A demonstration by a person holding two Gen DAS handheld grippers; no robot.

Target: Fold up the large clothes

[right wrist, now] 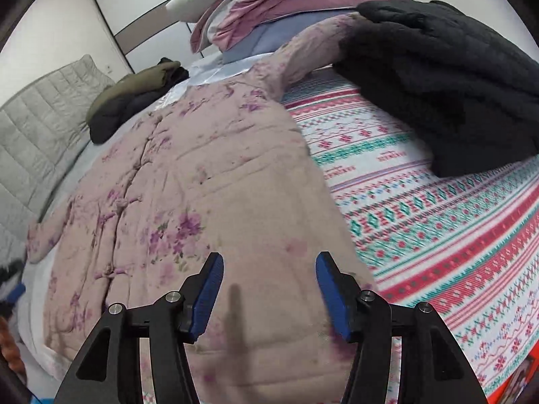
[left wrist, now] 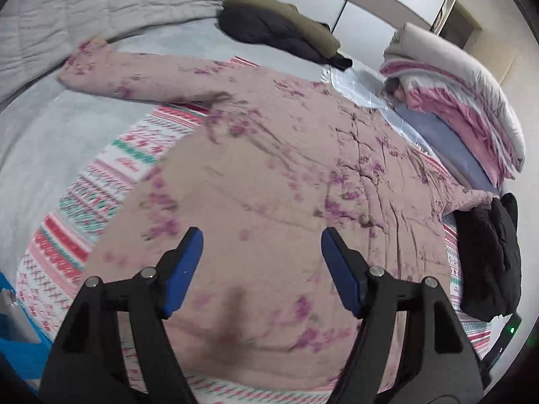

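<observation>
A large pink quilted coat with purple flowers (left wrist: 269,155) lies spread flat on the bed, one sleeve (left wrist: 111,67) stretched toward the headboard, the other toward a black jacket. My left gripper (left wrist: 262,235) is open and empty, hovering over the coat's lower part. The coat also shows in the right wrist view (right wrist: 188,181), its buttoned front running up the left side. My right gripper (right wrist: 269,262) is open and empty above the coat's hem near its right edge.
A patterned red, green and white blanket (right wrist: 421,208) lies under the coat. A black jacket (right wrist: 454,77) sits on it at the right. An olive and black jacket (left wrist: 283,27) lies near the grey headboard (left wrist: 84,6). Folded pink bedding (left wrist: 465,94) is stacked at the far side.
</observation>
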